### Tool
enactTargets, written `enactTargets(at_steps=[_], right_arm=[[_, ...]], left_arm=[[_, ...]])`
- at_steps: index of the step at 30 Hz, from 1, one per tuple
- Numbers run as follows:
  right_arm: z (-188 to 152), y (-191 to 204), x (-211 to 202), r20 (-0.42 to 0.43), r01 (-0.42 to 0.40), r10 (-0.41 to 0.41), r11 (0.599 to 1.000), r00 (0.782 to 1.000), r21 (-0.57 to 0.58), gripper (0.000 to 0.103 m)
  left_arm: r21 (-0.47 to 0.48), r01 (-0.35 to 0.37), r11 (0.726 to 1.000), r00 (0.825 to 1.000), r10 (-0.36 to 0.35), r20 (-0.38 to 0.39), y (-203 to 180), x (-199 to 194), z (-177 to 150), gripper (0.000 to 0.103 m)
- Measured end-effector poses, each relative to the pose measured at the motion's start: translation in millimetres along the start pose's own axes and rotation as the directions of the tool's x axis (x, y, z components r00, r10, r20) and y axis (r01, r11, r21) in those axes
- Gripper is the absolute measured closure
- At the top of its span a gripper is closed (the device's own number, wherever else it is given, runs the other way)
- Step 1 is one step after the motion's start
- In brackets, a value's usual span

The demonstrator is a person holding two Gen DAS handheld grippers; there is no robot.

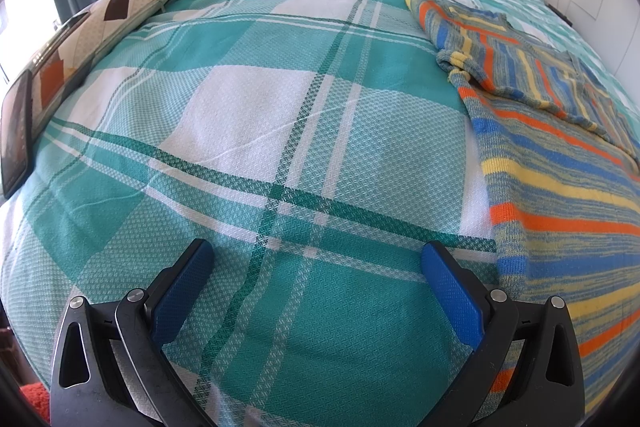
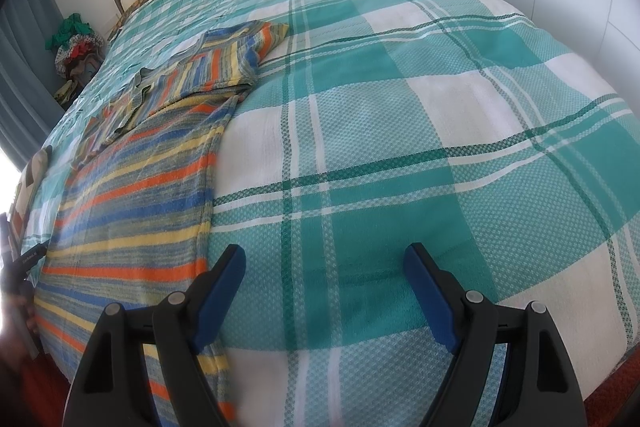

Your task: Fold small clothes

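Striped multicolour knit sweater [image 1: 560, 187] lies flat on the teal plaid bedspread [image 1: 256, 131], sleeve already folded in. Both hand-held grippers, left [image 1: 316, 291] and right [image 2: 324, 291], are held apart, gripping nothing; the sweater's near hem corners should be pinched evenly.

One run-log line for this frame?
left tool: open, empty | right tool: open, empty | striped sweater: flat on plaid bedspread, sleeves folded in | ungrasped

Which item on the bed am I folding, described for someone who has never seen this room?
Start at the bed under the teal and white plaid bedspread. On it lies a striped knit sweater, spread flat with both sleeves folded in across its top. Its orange, blue and yellow stripes set it apart from the brown zigzag cushion and dark tablet at the bed's far edge.
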State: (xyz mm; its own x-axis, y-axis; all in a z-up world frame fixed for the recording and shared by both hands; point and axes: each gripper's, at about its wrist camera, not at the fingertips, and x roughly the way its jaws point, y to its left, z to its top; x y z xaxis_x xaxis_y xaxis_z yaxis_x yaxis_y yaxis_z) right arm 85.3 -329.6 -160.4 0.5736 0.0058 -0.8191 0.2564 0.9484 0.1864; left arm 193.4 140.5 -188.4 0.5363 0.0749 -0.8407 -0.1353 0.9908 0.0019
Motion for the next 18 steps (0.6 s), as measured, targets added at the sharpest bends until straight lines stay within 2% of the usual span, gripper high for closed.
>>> enactTargets(at_steps=[18], right_arm=[[-1.2, 1.4, 0.9, -0.008, 0.014, -0.014, 1.000, 1.000, -0.027, 0.021]], left_arm=[[0.001, -0.001, 1.000, 1.000, 0.001, 0.000, -0.4, -0.2, -0.1, 0.000]])
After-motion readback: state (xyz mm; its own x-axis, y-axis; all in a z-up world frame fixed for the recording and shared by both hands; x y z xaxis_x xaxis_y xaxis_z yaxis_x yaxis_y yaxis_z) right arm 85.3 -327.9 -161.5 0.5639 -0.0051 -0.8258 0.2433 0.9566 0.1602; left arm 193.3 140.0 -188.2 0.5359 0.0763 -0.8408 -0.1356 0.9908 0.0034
